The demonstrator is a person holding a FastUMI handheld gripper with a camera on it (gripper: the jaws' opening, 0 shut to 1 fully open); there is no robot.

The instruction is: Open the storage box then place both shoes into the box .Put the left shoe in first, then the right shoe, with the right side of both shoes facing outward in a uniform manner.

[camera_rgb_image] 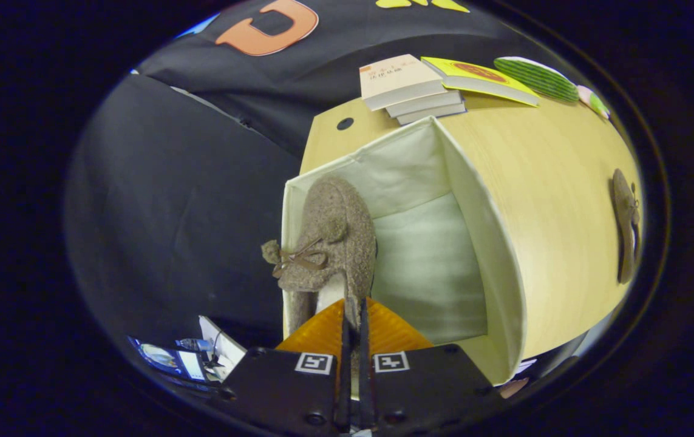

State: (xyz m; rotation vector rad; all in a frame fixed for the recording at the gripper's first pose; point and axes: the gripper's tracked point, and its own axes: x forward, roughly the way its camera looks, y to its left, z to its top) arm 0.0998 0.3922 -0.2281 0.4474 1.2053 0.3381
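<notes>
**First slipper is lowered into the open box**

Gripper view: the gripper [353, 315] is closed on the heel rim of a brown fleece slipper [328, 243], which hangs over the left wall of the open fabric storage box [480, 243]. I would release it only when the sole is flat on the box floor. To the right of it the box has free room. The second slipper [626, 224] lies near the right edge of the wooden table [565, 158]; some books [407, 85] are at the far edge.

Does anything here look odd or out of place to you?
Nothing damaged or spilled. The gripper is pinching one fuzzy shoe over the open box, while the other shoe lies alone on the table.
</notes>
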